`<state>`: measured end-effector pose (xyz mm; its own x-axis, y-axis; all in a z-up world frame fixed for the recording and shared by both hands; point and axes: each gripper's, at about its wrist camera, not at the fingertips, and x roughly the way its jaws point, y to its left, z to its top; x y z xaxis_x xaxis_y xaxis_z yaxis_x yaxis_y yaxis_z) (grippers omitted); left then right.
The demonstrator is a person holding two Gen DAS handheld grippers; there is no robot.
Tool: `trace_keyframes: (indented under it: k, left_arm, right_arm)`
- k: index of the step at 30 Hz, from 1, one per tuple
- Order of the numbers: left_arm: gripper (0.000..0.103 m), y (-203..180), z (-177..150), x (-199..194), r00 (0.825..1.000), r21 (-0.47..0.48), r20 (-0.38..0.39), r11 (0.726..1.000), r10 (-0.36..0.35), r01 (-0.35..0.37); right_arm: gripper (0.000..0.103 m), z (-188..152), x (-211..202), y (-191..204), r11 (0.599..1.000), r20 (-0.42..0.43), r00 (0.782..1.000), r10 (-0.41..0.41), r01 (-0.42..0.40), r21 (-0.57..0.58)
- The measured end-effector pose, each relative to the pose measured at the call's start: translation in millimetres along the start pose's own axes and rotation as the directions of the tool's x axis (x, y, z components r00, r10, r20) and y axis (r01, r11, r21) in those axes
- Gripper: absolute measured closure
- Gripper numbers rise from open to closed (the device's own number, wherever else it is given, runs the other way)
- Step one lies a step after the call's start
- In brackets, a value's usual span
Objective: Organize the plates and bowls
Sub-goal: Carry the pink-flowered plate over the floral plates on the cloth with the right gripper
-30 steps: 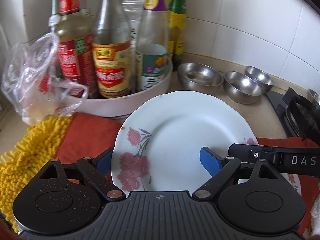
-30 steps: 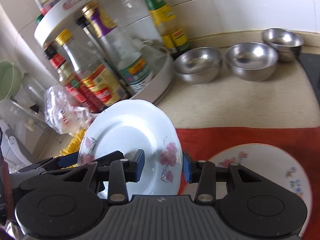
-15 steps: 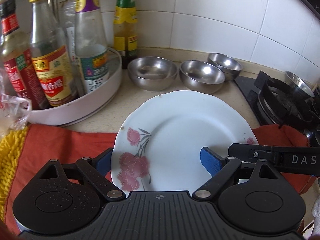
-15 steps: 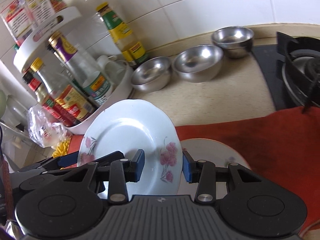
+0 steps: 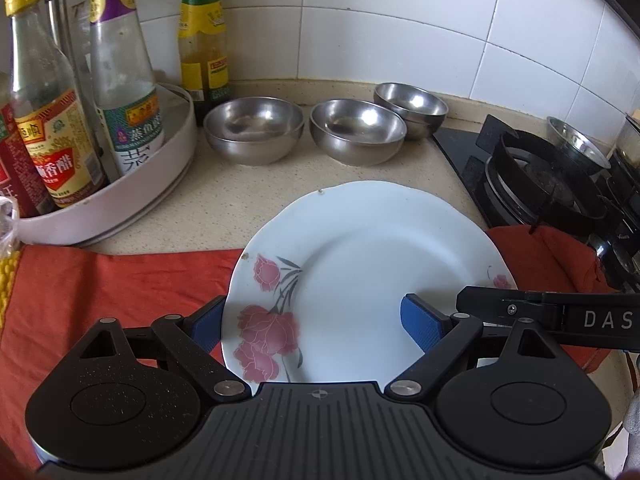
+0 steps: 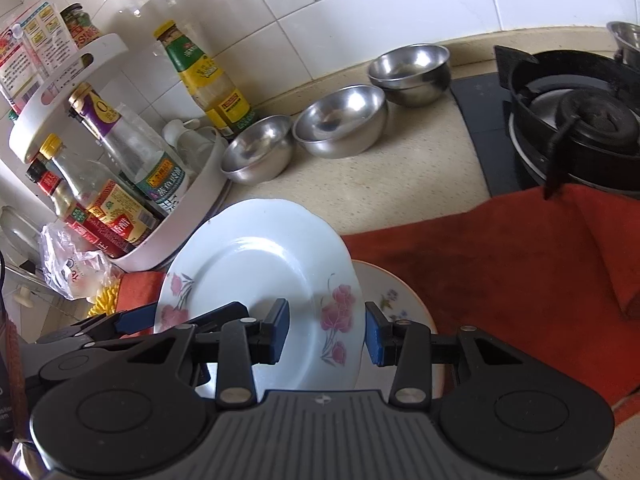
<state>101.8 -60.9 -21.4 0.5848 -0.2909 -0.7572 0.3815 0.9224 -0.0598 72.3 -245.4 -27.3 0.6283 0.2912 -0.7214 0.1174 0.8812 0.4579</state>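
A white plate with pink flowers (image 5: 360,280) is held up above the counter by both grippers. My left gripper (image 5: 316,324) straddles its near-left rim, one blue pad over and one under. My right gripper (image 6: 324,330) straddles its right rim the same way; the plate also shows in the right wrist view (image 6: 260,276). A second floral plate (image 6: 392,296) lies on the red cloth (image 6: 520,264) just under the held plate. Three steel bowls (image 5: 254,128) (image 5: 358,130) (image 5: 412,108) stand in a row by the tiled wall.
A white turntable tray (image 5: 120,200) with several sauce bottles stands at the left. A gas hob (image 5: 540,184) with a black burner is at the right. A plastic bag (image 6: 76,268) and yellow mop cloth lie left of the red cloth.
Both grippers have carried the flowered plate to the right, from beside the bottle tray to above the second plate. The grip on it looks the same.
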Motion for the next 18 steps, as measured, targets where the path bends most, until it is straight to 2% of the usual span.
trace_keyframes:
  k: [18]
  left_arm:
    - [0.009,-31,-14,12,0.998,0.013,-0.048,0.999,-0.04,0.041]
  right_arm:
    - [0.062,-16,-16,-36,0.998,-0.018,0.999,-0.039,0.04,0.042]
